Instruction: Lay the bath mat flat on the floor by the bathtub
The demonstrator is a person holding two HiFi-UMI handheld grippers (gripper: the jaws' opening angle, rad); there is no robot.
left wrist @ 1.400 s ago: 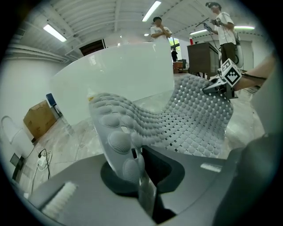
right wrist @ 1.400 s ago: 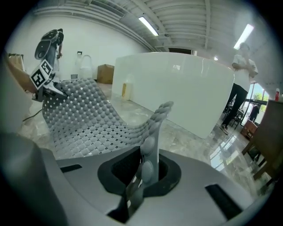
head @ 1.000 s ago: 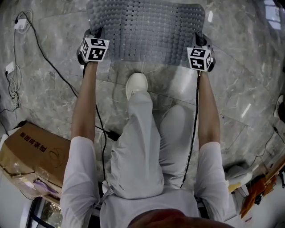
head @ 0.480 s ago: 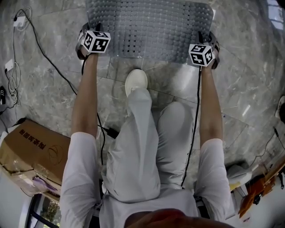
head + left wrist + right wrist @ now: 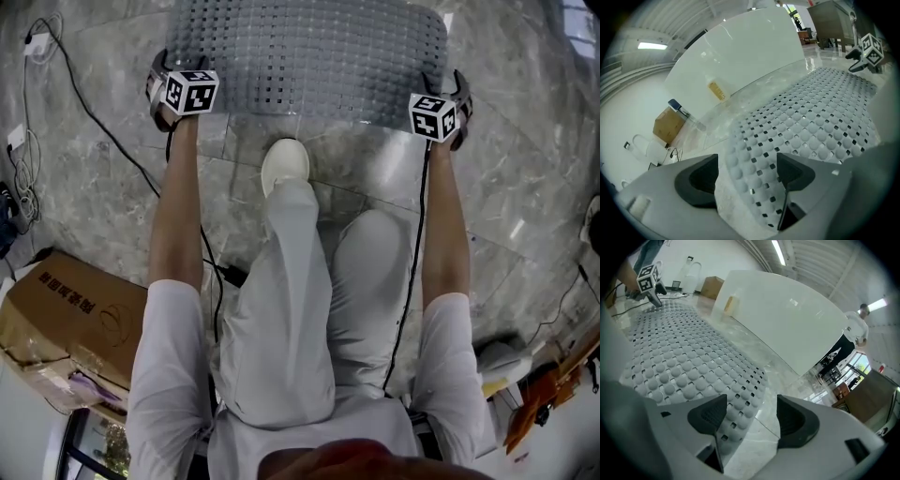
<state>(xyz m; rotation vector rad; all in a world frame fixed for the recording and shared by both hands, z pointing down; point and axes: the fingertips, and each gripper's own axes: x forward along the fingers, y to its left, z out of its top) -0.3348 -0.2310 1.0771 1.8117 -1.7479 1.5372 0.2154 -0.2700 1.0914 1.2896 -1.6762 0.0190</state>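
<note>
The grey bath mat (image 5: 309, 56), bumpy and full of small holes, lies spread on the marble floor in front of the white bathtub wall (image 5: 740, 51). My left gripper (image 5: 169, 82) hangs at the mat's near left corner, my right gripper (image 5: 452, 94) at its near right corner. Both pairs of jaws have just been opening and stand wide. In the left gripper view the mat (image 5: 811, 126) runs under the gap of the left gripper (image 5: 747, 176) with no pad pressing it. In the right gripper view the mat (image 5: 684, 357) lies below the right gripper (image 5: 752, 416), untouched.
The person's white shoe (image 5: 284, 164) stands just short of the mat's near edge. A cardboard box (image 5: 66, 319) sits at the lower left, and black cables (image 5: 94, 122) cross the floor on the left. Another person (image 5: 855, 329) stands beyond the tub.
Both grippers moved forward and slightly outward along the floor. Their jaws opened and let go of the mat's near corners; the mat now lies down flat.
</note>
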